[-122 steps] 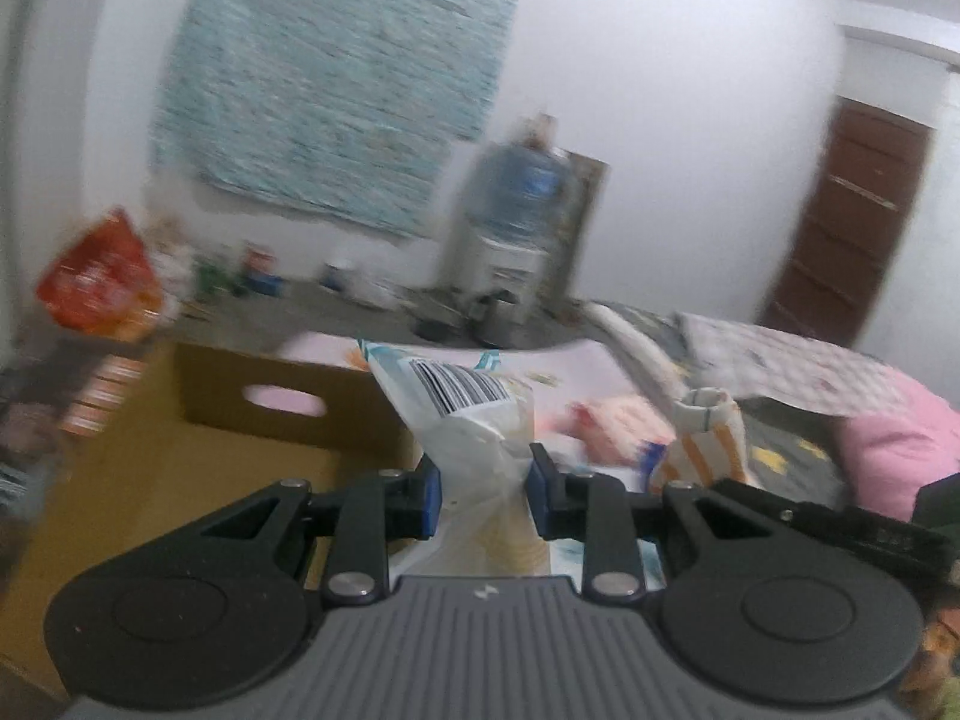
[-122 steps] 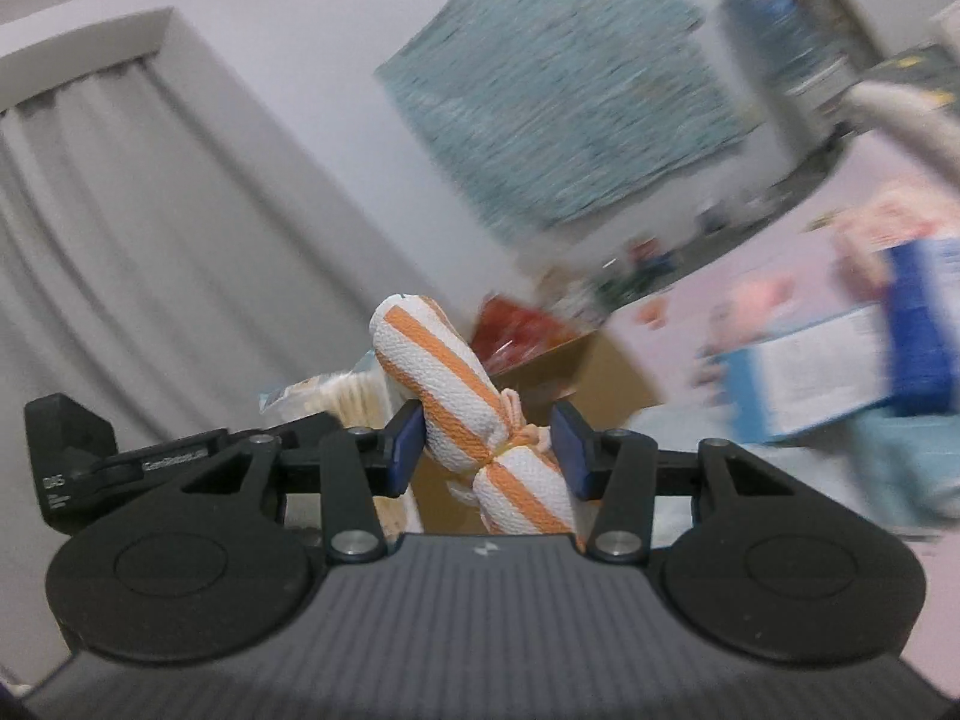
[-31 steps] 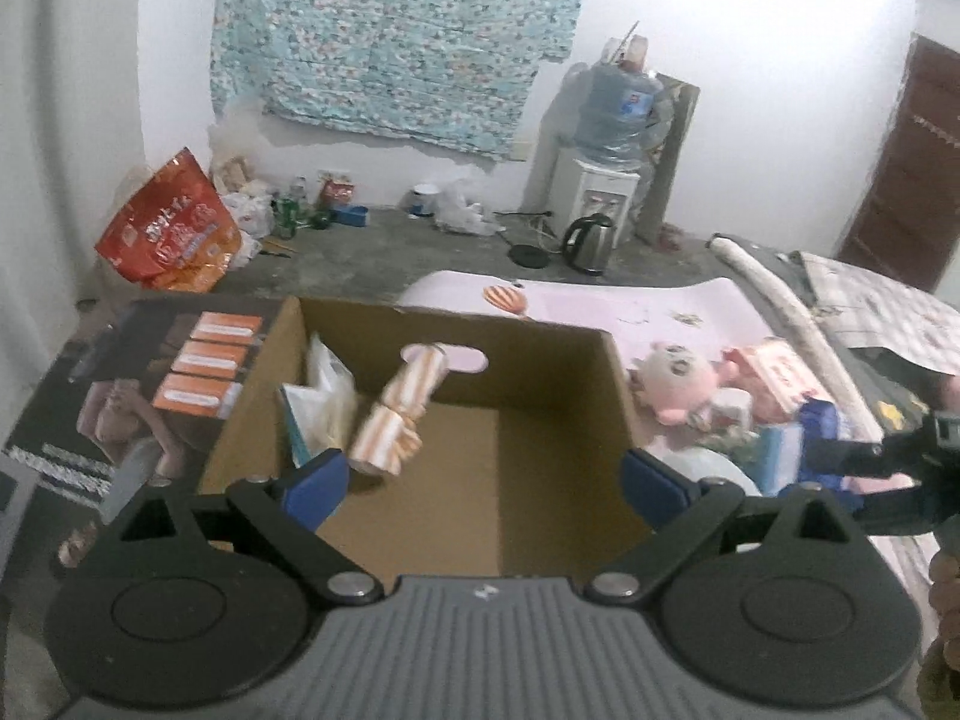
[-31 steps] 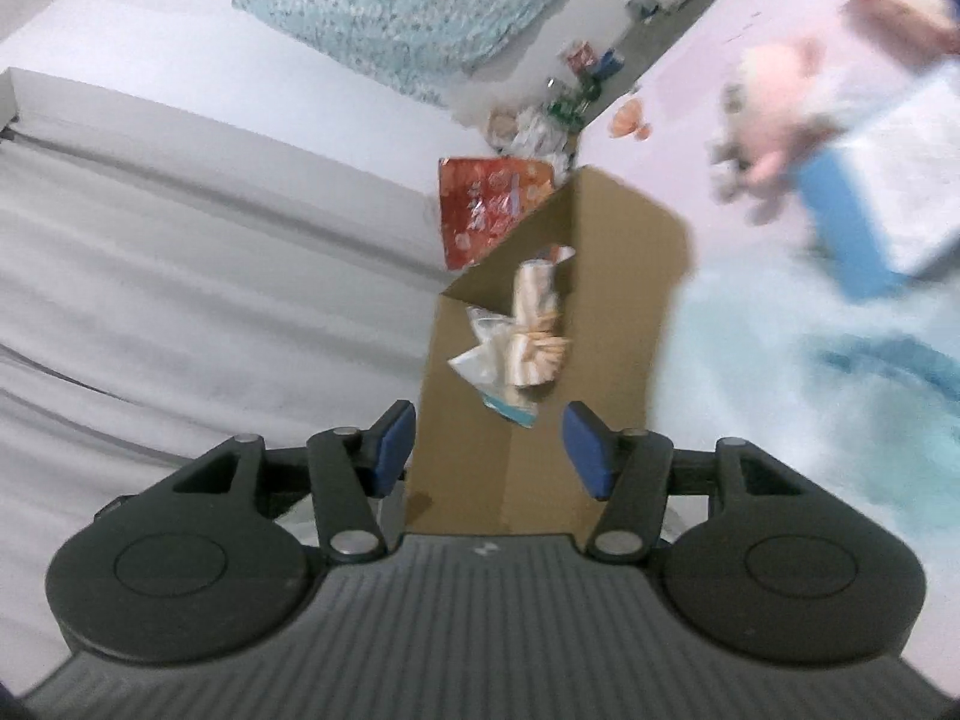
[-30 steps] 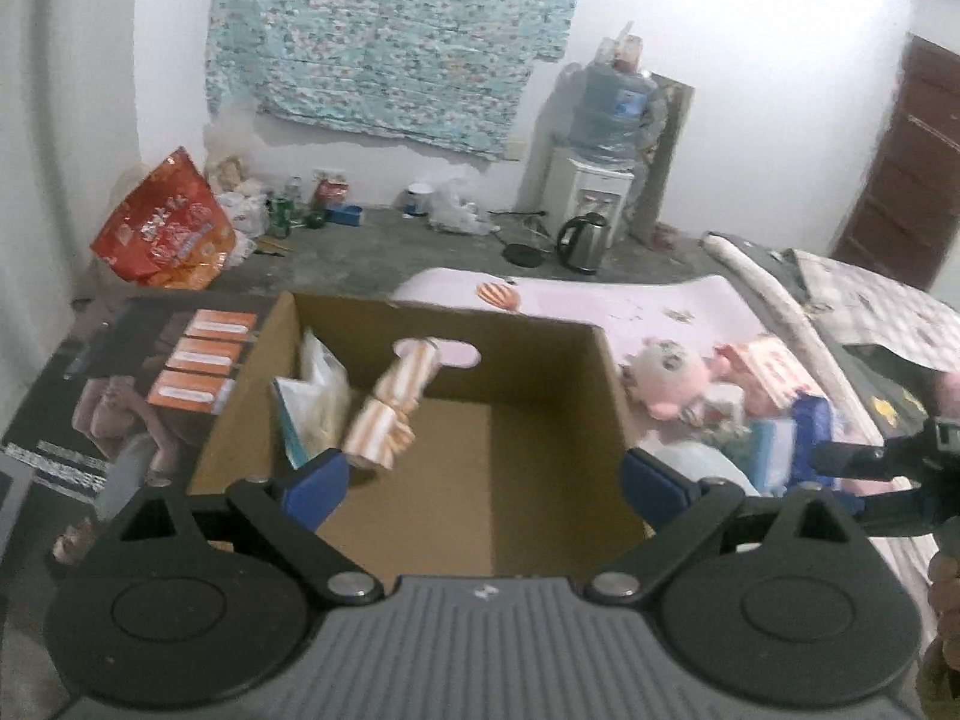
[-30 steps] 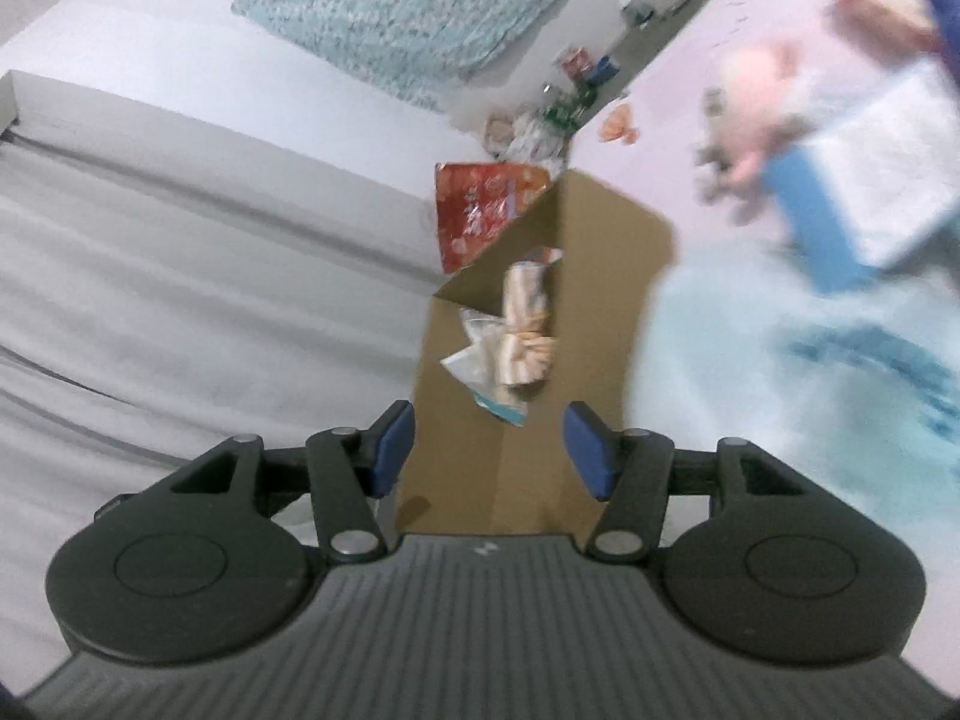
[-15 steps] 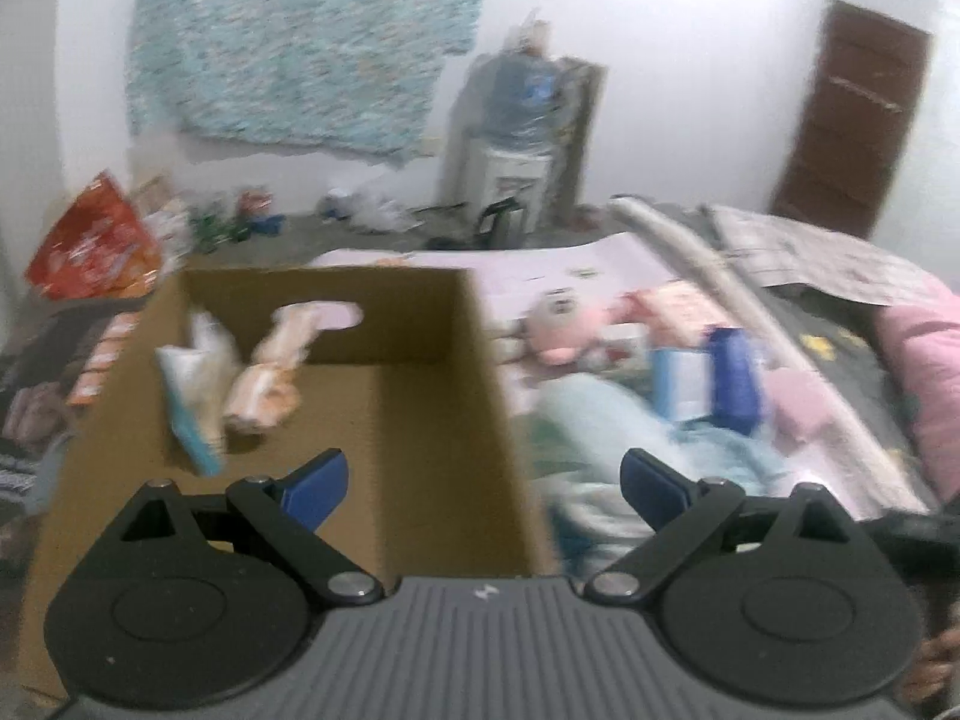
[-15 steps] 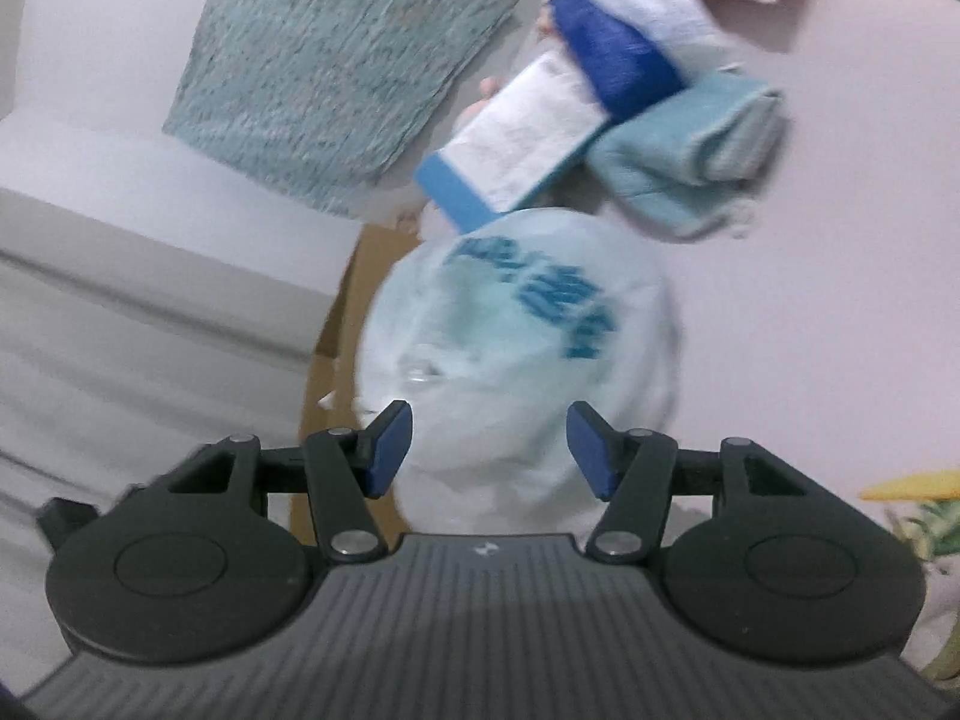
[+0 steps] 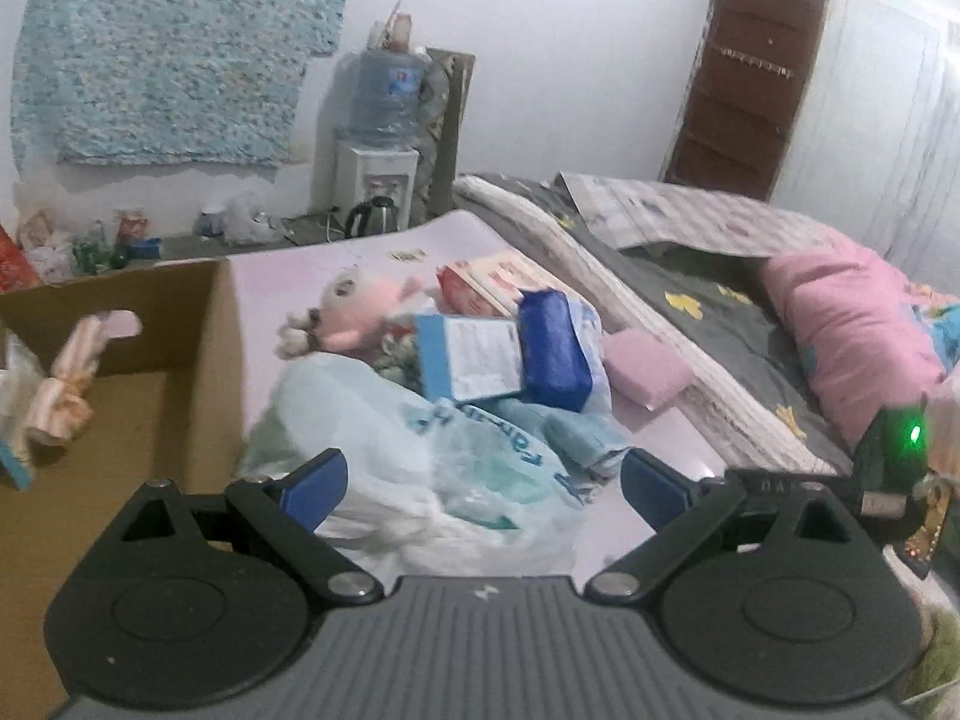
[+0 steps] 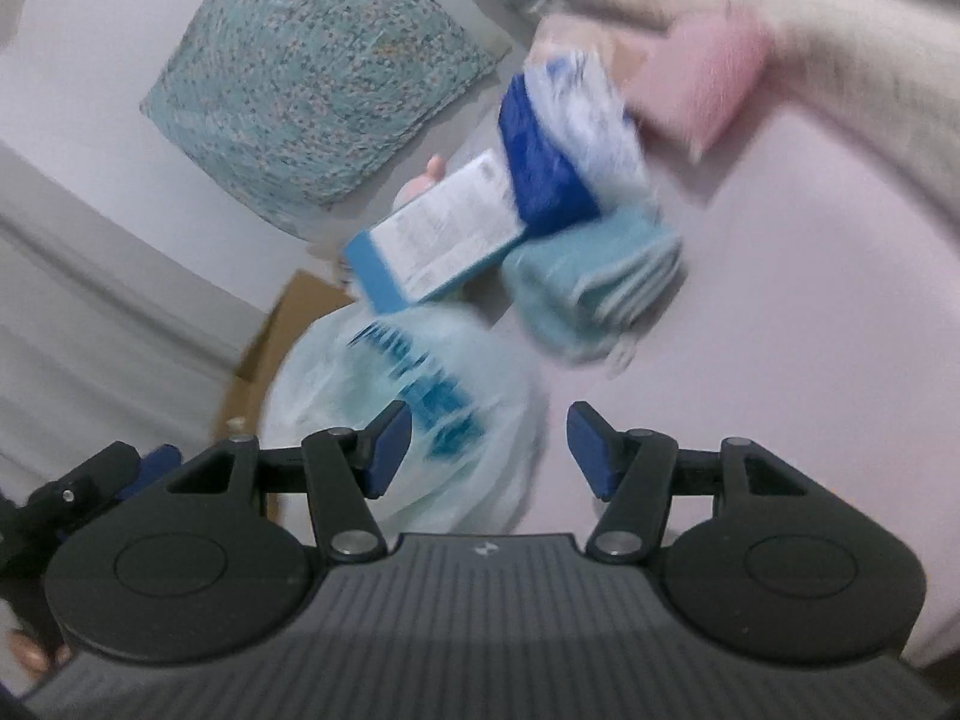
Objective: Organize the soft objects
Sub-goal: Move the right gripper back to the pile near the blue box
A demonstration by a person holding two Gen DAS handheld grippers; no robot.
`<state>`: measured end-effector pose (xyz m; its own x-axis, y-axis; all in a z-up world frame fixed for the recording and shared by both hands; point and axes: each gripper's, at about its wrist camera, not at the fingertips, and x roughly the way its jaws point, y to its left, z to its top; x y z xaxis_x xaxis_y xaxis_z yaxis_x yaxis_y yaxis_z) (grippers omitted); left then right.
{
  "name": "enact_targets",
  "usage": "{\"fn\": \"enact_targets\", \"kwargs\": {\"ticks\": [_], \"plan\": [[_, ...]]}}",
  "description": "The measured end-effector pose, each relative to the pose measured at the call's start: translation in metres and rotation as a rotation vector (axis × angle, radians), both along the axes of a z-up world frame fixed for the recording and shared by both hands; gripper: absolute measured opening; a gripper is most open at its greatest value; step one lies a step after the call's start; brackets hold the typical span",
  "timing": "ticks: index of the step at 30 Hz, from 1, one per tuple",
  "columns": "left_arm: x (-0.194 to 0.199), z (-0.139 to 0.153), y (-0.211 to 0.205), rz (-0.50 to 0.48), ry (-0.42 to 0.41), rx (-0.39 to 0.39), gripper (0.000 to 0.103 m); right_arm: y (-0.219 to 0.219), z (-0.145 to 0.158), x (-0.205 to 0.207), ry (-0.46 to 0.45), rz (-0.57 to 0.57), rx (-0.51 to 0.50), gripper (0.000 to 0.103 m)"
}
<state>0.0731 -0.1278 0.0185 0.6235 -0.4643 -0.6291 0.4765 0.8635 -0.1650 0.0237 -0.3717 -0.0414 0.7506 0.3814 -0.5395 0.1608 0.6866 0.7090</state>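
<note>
Pink bedding (image 9: 750,450) carries the pile of soft objects. Left claw (image 9: 483,486) is wide open and empty, with the white plastic bag (image 9: 420,468) bulging between its jaws, untouched. Right claw (image 10: 489,441) is about half open, also empty, beside the same bag. Beyond lie a folded blue towel (image 10: 591,294) and tissue packs (image 9: 510,351); the cardboard box (image 9: 150,324) stands left. Risk: thin film may slip or tear if pinched shallowly.

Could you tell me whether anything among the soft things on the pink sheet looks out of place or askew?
Nothing looks damaged or spilled, but the pile is untidy: the light blue pack and the dark blue pack lean tilted on each other, partly over the folded blue towel and against the white plastic bag.
</note>
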Motion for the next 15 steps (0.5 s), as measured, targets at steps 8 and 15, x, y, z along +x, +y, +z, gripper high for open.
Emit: {"fn": "enact_targets", "kwargs": {"ticks": [8, 15], "plan": [[0.023, -0.026, -0.035, 0.029, 0.049, 0.04, 0.079, -0.026, 0.012, 0.047, -0.033, 0.003, -0.185, 0.064], [0.054, -0.019, -0.047, 0.077, 0.026, 0.049, 0.078, -0.027, 0.013, 0.068, -0.077, 0.031, -0.179, 0.068]]}}
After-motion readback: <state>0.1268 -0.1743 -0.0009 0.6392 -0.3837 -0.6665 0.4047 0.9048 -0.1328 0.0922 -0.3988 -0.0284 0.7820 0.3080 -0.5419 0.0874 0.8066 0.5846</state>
